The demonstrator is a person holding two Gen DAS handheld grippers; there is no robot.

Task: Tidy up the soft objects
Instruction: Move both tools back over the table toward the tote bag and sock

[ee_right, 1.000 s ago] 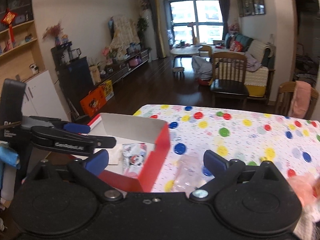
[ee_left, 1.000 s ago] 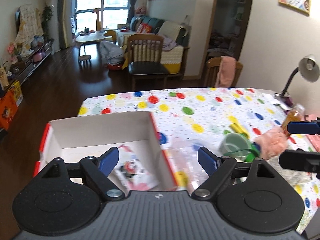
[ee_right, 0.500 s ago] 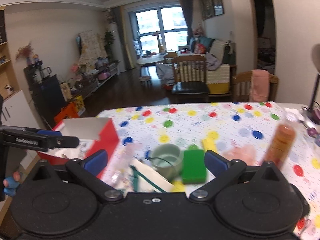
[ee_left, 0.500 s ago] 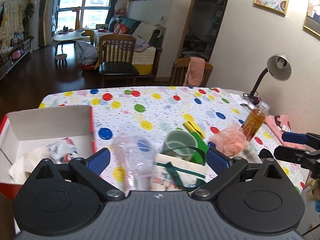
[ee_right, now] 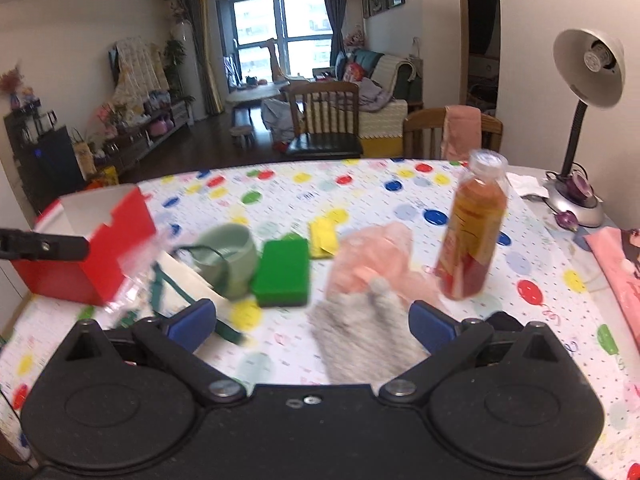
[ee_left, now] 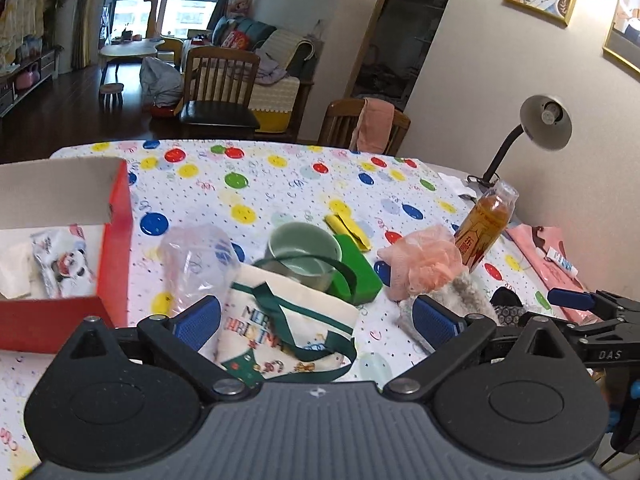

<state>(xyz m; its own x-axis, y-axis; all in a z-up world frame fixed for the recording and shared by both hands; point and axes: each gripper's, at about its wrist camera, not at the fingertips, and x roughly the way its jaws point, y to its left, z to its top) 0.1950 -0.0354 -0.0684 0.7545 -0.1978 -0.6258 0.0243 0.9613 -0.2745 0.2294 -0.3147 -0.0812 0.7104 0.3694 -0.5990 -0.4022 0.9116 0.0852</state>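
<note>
My left gripper [ee_left: 316, 320] is open above a cream Christmas tote bag [ee_left: 288, 328] with green handles, which lies between its fingers untouched. A red cardboard box [ee_left: 116, 236] at the left holds a tissue pack [ee_left: 60, 268] and a white cloth [ee_left: 16, 268]. My right gripper [ee_right: 312, 324] is open too, with a grey fuzzy glove [ee_right: 360, 332] lying between its fingers, pads apart from it. Behind the glove sits a pink bath pouf [ee_right: 372, 260]. A green sponge [ee_right: 284, 272] lies left of the pouf. My right gripper [ee_left: 580, 308] also shows at the right edge of the left wrist view.
A green cup [ee_left: 304, 248], a clear plastic cup [ee_left: 200, 260], a yellow wrapper [ee_left: 348, 228] and a tea bottle [ee_right: 472, 232] stand among the soft things. A desk lamp [ee_right: 580, 128] and pink cloth [ee_right: 616, 264] are at the right. Chairs stand behind the dotted tablecloth [ee_right: 360, 188].
Both views have swung right, from the red box to the pile of things in the table's middle, and come lower. The left gripper's jaws have spread wider.
</note>
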